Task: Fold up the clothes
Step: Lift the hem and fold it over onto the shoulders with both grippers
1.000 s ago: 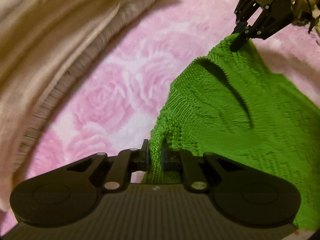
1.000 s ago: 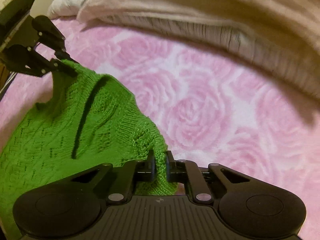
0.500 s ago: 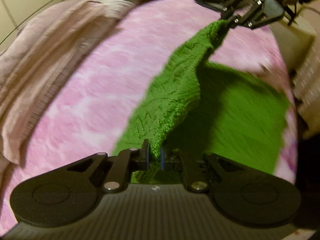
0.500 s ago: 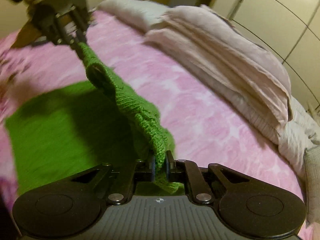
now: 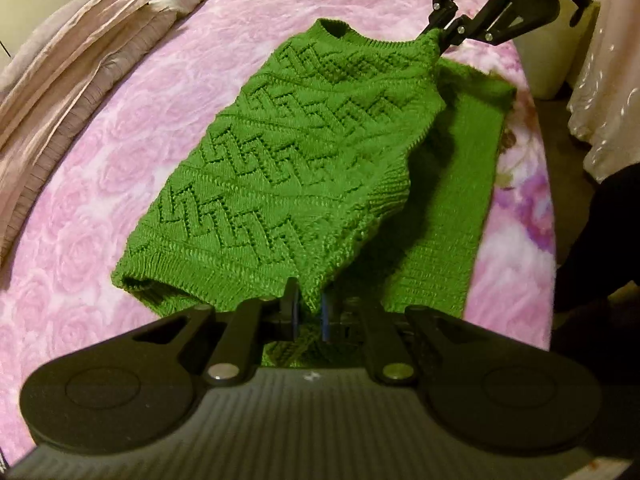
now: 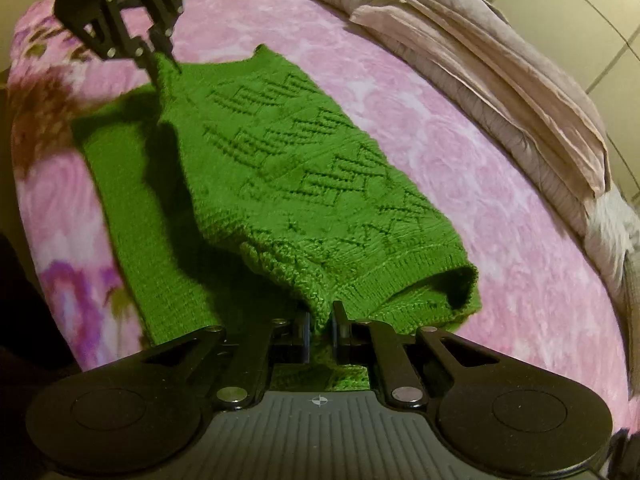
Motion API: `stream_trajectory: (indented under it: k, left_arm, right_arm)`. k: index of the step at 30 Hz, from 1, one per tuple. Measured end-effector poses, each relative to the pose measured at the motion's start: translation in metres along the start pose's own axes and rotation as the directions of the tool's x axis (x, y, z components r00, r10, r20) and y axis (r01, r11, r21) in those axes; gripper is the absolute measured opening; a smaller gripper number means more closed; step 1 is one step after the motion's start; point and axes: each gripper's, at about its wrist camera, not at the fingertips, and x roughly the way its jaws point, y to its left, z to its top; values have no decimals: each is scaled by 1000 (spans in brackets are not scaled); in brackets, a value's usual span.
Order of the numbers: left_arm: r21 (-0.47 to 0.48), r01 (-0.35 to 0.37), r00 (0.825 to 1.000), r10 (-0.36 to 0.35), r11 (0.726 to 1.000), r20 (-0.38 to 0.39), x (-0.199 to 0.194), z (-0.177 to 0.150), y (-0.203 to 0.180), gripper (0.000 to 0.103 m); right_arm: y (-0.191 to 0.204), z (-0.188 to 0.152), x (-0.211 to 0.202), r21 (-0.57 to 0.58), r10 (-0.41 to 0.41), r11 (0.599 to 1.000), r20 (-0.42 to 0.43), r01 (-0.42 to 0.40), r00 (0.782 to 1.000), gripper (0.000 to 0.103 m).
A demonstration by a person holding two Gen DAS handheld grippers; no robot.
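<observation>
Left gripper [image 5: 308, 314]: narrow, pinching the hem corner of the green sweater [image 5: 304, 148] at the bottom centre of its own view.
Right gripper [image 6: 320, 330]: narrow too, pinching a sweater edge at the bottom centre of its view; in the left view it grips the shoulder corner at upper right.
Sweater: middle of both frames on the pink bed cover [image 5: 80, 208], one side lifted and sagging between the two grips over a flat green strip.
Doing it well: probably carry both corners across level and together, keep the edge taut, and line it up with the far edge before letting go.
Pose: both tools are raised above the bed and angled down.
</observation>
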Motion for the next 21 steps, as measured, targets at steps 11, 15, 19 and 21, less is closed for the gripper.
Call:
stream_trajectory:
  k: [11,15,19,21]
  left_arm:
    - [54,-157,986,153,986,62,16,-22,-34,15]
    - [116,-234,969,222,965,105,16,-31,-49,25]
    - [154,-305,947,282,940,154,16,-37,-58,29]
    - [185,-335,936,304,924,177,17,-40,-64,29]
  right_arm:
    - [36,-36,19,-198,-89,973,156,119,984,53]
    - [54,-45,20,-305,-138,928,257,216,956,52]
    - [63,-55,31,-354,-173,889,324,289,930,46]
    - [70,-60,38,-377,-183,872,340,311,923,21]
